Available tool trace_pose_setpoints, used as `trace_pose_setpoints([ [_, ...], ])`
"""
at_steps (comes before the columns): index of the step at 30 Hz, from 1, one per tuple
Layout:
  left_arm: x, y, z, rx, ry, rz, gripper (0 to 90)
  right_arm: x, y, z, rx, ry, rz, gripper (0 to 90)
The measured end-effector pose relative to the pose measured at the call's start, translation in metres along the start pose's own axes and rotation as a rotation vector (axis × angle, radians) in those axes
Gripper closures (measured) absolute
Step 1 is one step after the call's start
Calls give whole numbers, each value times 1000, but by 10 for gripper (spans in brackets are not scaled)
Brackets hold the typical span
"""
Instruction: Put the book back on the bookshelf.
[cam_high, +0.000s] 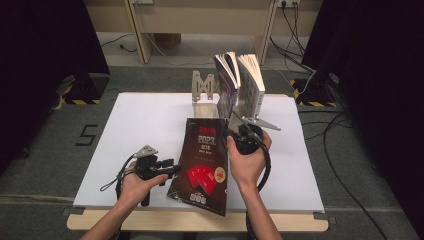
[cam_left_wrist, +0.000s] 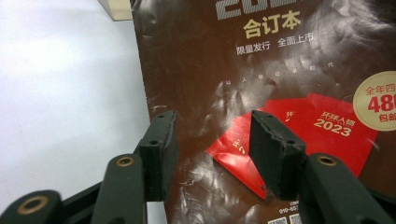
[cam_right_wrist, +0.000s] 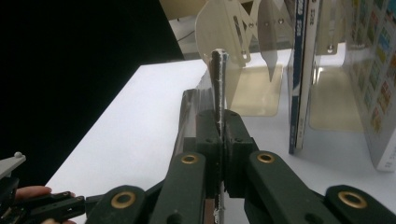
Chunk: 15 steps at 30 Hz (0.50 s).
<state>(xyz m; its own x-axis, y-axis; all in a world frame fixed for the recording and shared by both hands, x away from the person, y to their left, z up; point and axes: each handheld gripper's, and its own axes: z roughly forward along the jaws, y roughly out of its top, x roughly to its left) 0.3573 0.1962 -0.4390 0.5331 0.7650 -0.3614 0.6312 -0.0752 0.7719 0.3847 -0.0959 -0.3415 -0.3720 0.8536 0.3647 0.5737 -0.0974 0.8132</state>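
Observation:
A dark brown magazine (cam_high: 202, 165) with red envelopes and "2023" on its cover is held tilted above the white board. My right gripper (cam_high: 239, 134) is shut on its right edge; in the right gripper view the jaws pinch the thin edge of the magazine (cam_right_wrist: 218, 79). My left gripper (cam_high: 172, 170) sits at the magazine's left edge, open. In the left gripper view its two black pads (cam_left_wrist: 161, 149) stand apart in front of the cover (cam_left_wrist: 261, 70), with nothing gripped between them.
Two books (cam_high: 240, 82) stand upright between metal bookends (cam_high: 202, 90) at the back of the white board (cam_high: 135, 130). The same books (cam_right_wrist: 303, 70) appear to the right of the held magazine. Cables lie on the floor at right.

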Motion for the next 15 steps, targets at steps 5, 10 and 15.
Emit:
trace_pose_setpoints([
  [5,0,2,-1,-9,-6,7,494,6,3,-2,-36,-15,-9,875],
  [10,-1,3,-1,-13,-7,8,490,10,6,-6,-70,-31,-24,876],
  [15,-2,5,-2,-28,-12,14,484,12,11,-7,-110,-53,-31,876],
])
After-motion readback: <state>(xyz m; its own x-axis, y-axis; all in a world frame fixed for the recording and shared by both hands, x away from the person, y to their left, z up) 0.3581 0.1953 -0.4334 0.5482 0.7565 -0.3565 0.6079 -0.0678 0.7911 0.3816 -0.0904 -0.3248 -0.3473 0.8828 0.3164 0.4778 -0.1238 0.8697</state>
